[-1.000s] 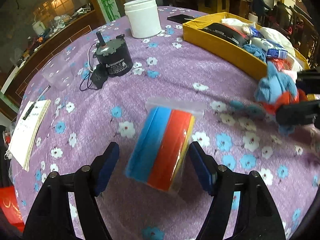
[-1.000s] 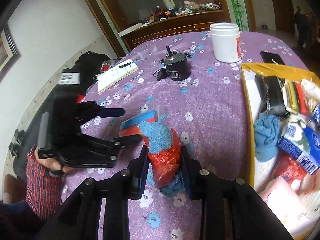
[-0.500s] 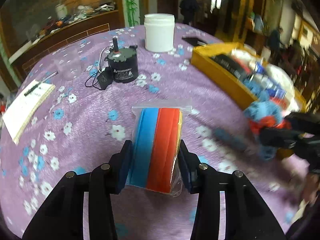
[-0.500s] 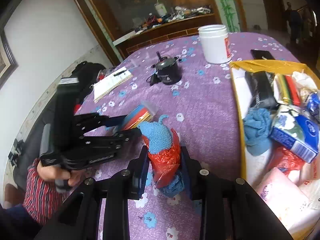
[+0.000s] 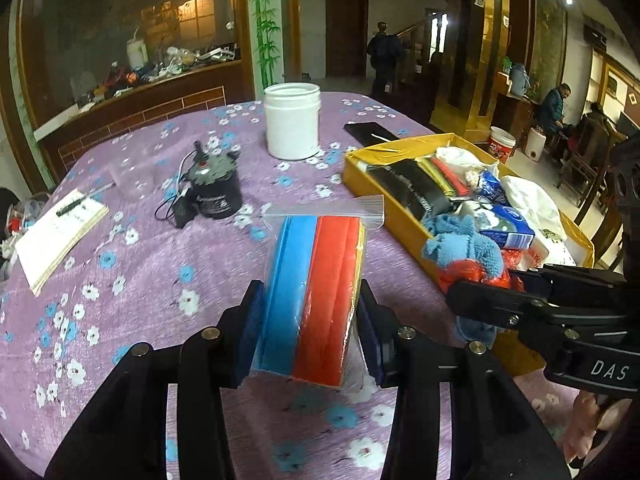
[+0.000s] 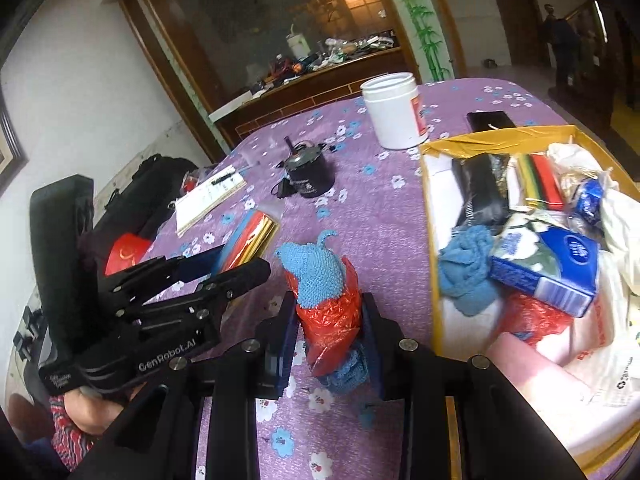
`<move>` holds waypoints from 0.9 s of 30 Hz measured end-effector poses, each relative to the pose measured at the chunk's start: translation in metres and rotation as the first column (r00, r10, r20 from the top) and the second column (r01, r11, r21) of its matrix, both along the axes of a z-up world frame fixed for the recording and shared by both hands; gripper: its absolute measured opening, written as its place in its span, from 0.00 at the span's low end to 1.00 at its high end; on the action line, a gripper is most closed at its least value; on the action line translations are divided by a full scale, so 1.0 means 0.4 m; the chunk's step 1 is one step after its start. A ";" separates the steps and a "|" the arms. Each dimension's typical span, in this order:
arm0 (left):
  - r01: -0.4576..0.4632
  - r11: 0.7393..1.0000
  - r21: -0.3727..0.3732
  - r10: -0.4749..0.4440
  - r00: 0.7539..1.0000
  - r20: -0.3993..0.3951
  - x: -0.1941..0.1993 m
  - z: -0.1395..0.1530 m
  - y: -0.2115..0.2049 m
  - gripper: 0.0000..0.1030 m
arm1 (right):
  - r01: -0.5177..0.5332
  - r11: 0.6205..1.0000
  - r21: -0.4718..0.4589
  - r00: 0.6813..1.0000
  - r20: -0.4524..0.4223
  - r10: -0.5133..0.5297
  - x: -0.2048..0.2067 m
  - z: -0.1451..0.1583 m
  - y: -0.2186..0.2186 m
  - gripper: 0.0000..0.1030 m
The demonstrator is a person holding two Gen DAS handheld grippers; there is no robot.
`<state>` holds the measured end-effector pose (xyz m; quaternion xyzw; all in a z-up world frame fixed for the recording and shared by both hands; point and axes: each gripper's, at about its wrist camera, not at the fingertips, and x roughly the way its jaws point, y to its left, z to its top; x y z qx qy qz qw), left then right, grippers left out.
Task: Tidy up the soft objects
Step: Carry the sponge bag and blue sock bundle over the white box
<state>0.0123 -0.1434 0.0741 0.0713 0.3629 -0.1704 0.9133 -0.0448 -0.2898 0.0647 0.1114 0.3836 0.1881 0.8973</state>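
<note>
Purple floral cloth point(image 5: 132, 280) is covering the round table, and both tools are working above it. The left gripper point(image 5: 310, 316) is pinching a clear zip bag of foam sheets point(image 5: 316, 280), its 2 blue-padded fingers point(image 5: 252, 320) pressing on the blue side and the yellow side of the stack, with the red layer between; the bag appears to be lifted off the cloth, though its lower edge is hard to judge. The right gripper point(image 6: 330, 332) is clamping a bundle of blue knit cloth and red crinkled plastic point(image 6: 324, 292), the blue part sticking up above the fingers. This bundle is sitting just beside the near long wall of the yellow box point(image 6: 430, 248), still outside it. Inside the box are lying a blue towel point(image 6: 468, 268), a blue tissue pack point(image 6: 548, 264), a black pouch point(image 6: 480, 192), white plastic bags and a pink item. Farther back on the table are standing a white jar point(image 5: 292, 124) and a black motor point(image 5: 214, 192) with its cable, and a notepad point(image 5: 56, 236) with a pen is lying near the left edge.
</note>
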 end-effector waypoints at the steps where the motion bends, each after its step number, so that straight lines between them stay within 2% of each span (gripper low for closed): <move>1: 0.004 1.000 0.006 -0.004 1.000 0.002 -0.002 0.001 -0.009 0.41 | 0.008 1.000 0.007 1.000 0.003 -0.008 -0.001 0.001 -0.011 0.30; 14: 0.064 0.994 0.087 -0.068 0.997 0.046 -0.035 0.013 -0.128 0.41 | 0.077 0.994 0.077 0.996 0.030 -0.080 -0.033 0.028 -0.114 0.30; 27: 0.088 0.990 0.109 -0.094 0.994 0.053 -0.047 0.019 -0.171 0.41 | 0.121 0.985 0.122 0.991 0.037 -0.127 -0.048 0.040 -0.182 0.30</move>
